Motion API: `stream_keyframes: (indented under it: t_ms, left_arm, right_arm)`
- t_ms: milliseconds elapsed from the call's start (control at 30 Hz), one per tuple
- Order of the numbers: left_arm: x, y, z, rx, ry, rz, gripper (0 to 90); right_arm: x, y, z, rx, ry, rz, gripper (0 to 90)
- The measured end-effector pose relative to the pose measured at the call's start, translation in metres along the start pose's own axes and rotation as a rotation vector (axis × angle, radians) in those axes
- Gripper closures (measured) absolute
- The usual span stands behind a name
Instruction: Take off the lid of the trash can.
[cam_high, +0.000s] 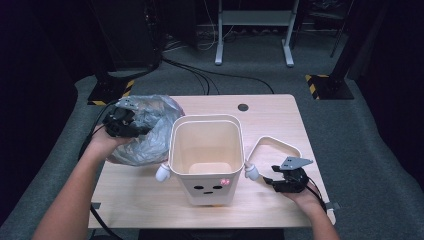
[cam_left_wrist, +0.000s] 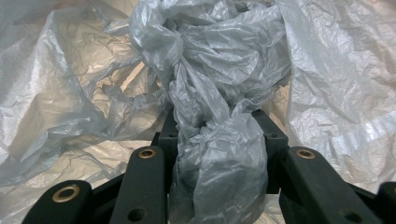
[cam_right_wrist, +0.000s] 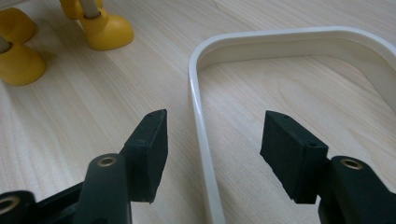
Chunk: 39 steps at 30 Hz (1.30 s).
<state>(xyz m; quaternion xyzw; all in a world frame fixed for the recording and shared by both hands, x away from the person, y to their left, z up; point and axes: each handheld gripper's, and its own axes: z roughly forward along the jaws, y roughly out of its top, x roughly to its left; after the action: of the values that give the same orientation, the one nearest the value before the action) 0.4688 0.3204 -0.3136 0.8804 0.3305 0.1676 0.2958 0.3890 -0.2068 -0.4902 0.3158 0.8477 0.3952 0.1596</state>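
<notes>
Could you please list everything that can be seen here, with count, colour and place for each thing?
bin: 1, cream with a small face on its front, middle of the table, open on top.
plastic bag: 1, grey and crumpled, left of the bin; a twisted part sits between the left jaws.
rim ring: 1, white, flat on the table right of the bin; one side runs between the right jaws.
feet: yellow, at least 2, on the table, far left in the right gripper view.
table: 1, light wood.
left gripper: 1, black, closed on the plastic bag.
right gripper: 1, black, open, astride the rim ring.
</notes>
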Motion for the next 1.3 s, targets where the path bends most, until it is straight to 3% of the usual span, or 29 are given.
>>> stream_keyframes:
  t_ms: [233, 433, 833, 1033, 1300]
  left_arm:
    - [0.003, 0.02, -0.028, -0.019, 0.024, 0.024, 63.6]
    - [0.003, 0.032, -0.049, -0.062, -0.005, 0.017, 63.7]
    - [0.0, 0.057, -0.079, -0.08, 0.005, 0.056, 64.0]
    - [-0.004, 0.068, -0.098, -0.118, -0.017, 0.072, 64.1]
    - [-0.013, 0.079, -0.119, -0.107, -0.013, 0.115, 64.2]
  right_arm:
    - [0.0, 0.0, 0.0, -0.001, 0.001, 0.0, 40.0]
    - [0.0, 0.0, 0.0, -0.003, 0.002, 0.002, 40.1]
    - [0.001, 0.0, 0.0, -0.002, 0.004, 0.002, 40.1]
    - [0.0, 0.0, 0.0, -0.003, 0.004, 0.003, 40.1]
    - [0.001, 0.0, 0.0, -0.003, 0.004, 0.003, 40.1]
